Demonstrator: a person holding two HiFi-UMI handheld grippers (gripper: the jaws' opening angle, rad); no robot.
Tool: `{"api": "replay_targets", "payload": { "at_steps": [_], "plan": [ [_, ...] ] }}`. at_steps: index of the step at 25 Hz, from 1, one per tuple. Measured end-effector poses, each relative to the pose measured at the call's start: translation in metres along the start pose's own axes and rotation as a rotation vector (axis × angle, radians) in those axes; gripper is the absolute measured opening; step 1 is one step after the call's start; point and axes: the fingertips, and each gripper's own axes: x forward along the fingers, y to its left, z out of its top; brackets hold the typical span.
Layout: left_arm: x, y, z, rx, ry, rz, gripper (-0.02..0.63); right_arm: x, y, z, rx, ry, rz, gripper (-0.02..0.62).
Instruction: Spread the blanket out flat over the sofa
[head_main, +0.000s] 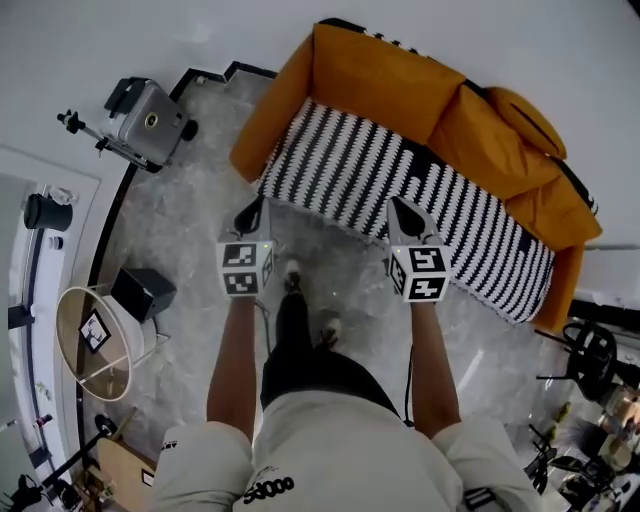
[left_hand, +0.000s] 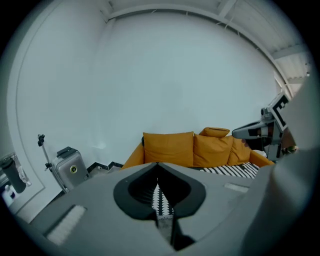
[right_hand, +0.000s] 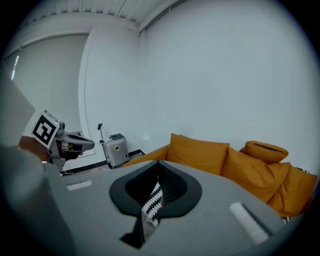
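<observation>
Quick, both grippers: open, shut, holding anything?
Left gripper: shut on the striped blanket, near its front edge.
Right gripper: shut on the same blanket.

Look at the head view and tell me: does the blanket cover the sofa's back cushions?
No, the orange back cushions are bare; the striped blanket lies lower, in front of them.

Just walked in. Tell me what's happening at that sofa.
A person stands facing the orange fabric sofa with a two-jaw gripper in each hand. The left gripper and the right gripper are each shut on the near edge of the black-and-white striped blanket. The blanket lies along the sofa seat and covers most of it. The back cushions are bare.
</observation>
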Motion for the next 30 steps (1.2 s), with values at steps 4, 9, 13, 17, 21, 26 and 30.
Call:
{"api": "replay_targets", "payload": {
  "at_steps": [4, 9, 13, 17, 21, 26, 30],
  "plan": [
    [-0.035, -0.010, 0.025, 0.036, -0.038, 0.000, 0.011, -0.031, 0.010, 0.027, -0.027, -0.049, 0.016, 0.003],
    [-0.073, -0.026, 0.053, 0.096, -0.077, -0.008, 0.011, -0.069, 0.019, 0.060, -0.048, -0.113, 0.039, 0.003],
    [-0.105, -0.042, 0.073, 0.117, -0.109, -0.027, 0.011, -0.099, 0.031, 0.082, -0.086, -0.146, 0.052, 0.002],
    [-0.134, -0.051, 0.093, 0.131, -0.143, -0.040, 0.011, -0.122, 0.047, 0.105, -0.121, -0.184, 0.063, 0.003],
    [-0.162, -0.059, 0.113, 0.162, -0.183, -0.043, 0.011, -0.144, 0.065, 0.119, -0.157, -0.214, 0.081, 0.003],
    [-0.198, -0.068, 0.136, 0.212, -0.224, -0.044, 0.011, -0.178, 0.089, 0.140, -0.185, -0.263, 0.102, 0.002],
    [-0.228, -0.074, 0.157, 0.242, -0.267, -0.036, 0.011, -0.207, 0.102, 0.160, -0.199, -0.314, 0.115, 0.002]
  ]
}}
